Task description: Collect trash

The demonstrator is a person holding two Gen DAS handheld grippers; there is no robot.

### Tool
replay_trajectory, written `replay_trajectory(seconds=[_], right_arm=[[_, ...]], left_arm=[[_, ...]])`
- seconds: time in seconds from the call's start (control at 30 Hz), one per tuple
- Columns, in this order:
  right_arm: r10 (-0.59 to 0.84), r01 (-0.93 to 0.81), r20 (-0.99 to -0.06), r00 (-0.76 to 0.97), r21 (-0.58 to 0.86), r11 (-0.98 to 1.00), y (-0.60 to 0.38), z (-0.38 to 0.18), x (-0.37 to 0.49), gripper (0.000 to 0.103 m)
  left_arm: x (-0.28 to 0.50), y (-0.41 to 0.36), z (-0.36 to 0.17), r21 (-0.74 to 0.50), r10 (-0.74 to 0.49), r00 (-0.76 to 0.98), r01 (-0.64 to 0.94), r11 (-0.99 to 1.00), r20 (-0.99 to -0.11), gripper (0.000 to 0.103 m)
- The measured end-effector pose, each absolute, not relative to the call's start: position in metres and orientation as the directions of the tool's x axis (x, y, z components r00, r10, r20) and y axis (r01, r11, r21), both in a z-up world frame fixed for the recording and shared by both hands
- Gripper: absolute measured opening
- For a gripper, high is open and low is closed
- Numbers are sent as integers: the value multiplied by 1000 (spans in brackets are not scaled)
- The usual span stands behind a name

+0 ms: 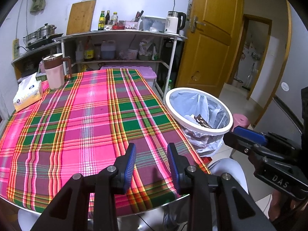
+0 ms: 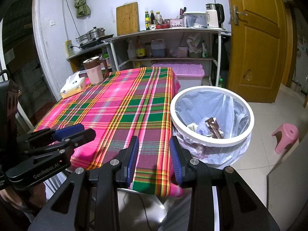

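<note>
Kitchen corner, white walls, tiled floor. Table w/ pink-green plaid cloth (image 1: pixel 80 119) fills most of both views. Far-left corner of table: tissue pack (image 1: pixel 28 94) & pink jug w/ brown lid (image 1: pixel 54 72), just beside each other. Rest of cloth bare.

Waste bin (image 2: pixel 211 141), white rim, pale plastic liner, stands on floor just beside table's right edge; liner hangs over outside. Inside it, seen from right wrist cam: brown wrapper (image 2: pixel 213 128), pale crumpled bits next to it. Same wrapper shows in left wrist cam (image 1: pixel 201 122). Trash = in the bin, none seen on the cloth.

Left gripper (image 1: pixel 151 165): blue-padded fingers part-way apart, gap clear, nothing between, nothing held. Hangs over near edge of table, angled down at cloth. Also seen from the side in right cam (image 2: pixel 77 132), low left.

Right gripper (image 2: pixel 154 159): same, partly apart, holds nothing. Sits over table's near-right corner, bin just to its right. Side-on in left cam (image 1: pixel 248 136), near the bin.

Bkgd: metal shelf unit (image 1: pixel 119 34) w/ bottles, cutting board (image 1: pixel 81 17) leaning on wall, white kettle (image 1: pixel 174 22) on top. Steel pots (image 1: pixel 41 33) on cooktop at left. Purple-lidded storage box (image 2: pixel 179 71) under shelf, behind table. Wooden door (image 2: pixel 256 38) at right, dent low down. Pink stool (image 2: pixel 285 136) on floor, well apart from bin.
</note>
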State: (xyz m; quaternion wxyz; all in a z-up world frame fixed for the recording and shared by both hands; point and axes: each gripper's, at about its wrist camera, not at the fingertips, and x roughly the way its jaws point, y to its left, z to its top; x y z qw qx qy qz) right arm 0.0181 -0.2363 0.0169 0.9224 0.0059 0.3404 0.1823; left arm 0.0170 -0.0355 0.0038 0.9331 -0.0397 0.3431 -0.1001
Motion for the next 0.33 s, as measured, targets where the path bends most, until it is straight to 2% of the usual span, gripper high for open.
replay_trajectory(seconds=[0.33], right_arm=[[339, -332, -626, 702, 134, 934, -236, 16, 18, 34]], left_arm=[[18, -41, 3, -144, -219, 745, 165, 976, -630, 33]])
